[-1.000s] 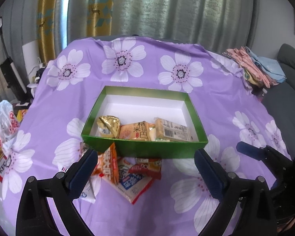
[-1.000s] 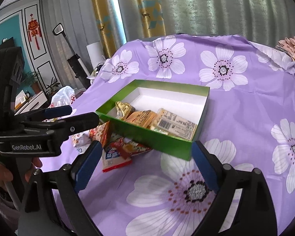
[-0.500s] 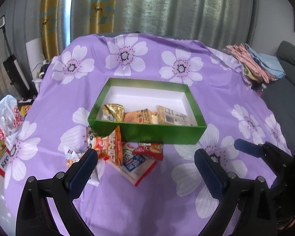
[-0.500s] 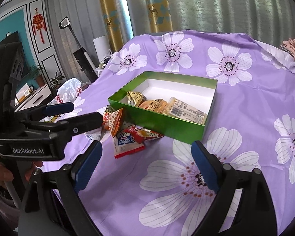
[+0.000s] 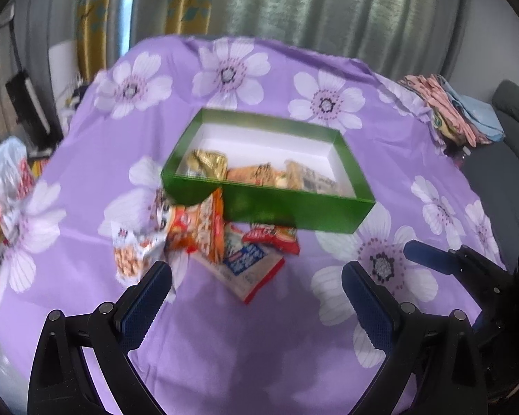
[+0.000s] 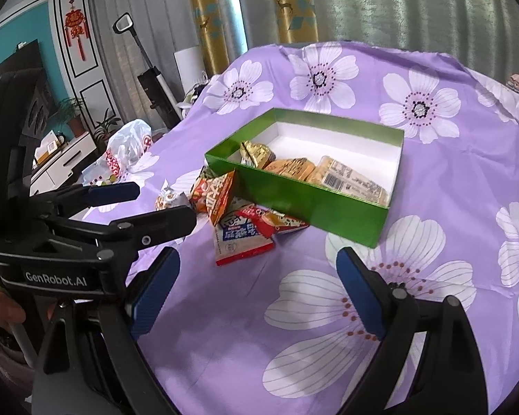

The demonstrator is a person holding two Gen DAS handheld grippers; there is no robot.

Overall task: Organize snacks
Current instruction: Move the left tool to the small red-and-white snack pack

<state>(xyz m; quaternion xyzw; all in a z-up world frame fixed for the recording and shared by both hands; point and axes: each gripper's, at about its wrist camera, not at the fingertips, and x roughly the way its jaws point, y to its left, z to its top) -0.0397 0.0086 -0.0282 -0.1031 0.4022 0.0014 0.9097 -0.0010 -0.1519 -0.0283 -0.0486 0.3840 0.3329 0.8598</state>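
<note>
Your left gripper (image 5: 256,290) hangs above the near part of the worktop (image 5: 259,363) with its jaws spread wide and nothing between them. Your right gripper (image 6: 257,287) hovers likewise, jaws released and empty, over the purple flowered cloth (image 6: 432,207). The green box (image 6: 311,204) sits near the middle of the worktop; against its near wall, inside, lie a gold packet (image 6: 257,152), an orange packet (image 6: 294,168) and a tan packet with a barcode (image 6: 353,181), side by side, while the far part of its white floor is bare. Just outside the box's near wall, toward the left edge, loose snacks are piled: an orange packet standing on edge (image 6: 216,192), a red packet (image 6: 271,219) lying over a blue-and-white packet (image 6: 240,238), and a small silvery packet (image 6: 167,199) furthest left. The left wrist view is motion-blurred. Folded clothes (image 5: 449,110) lie at the far right corner, and a plastic bag (image 6: 128,148) sits past the left edge.
</note>
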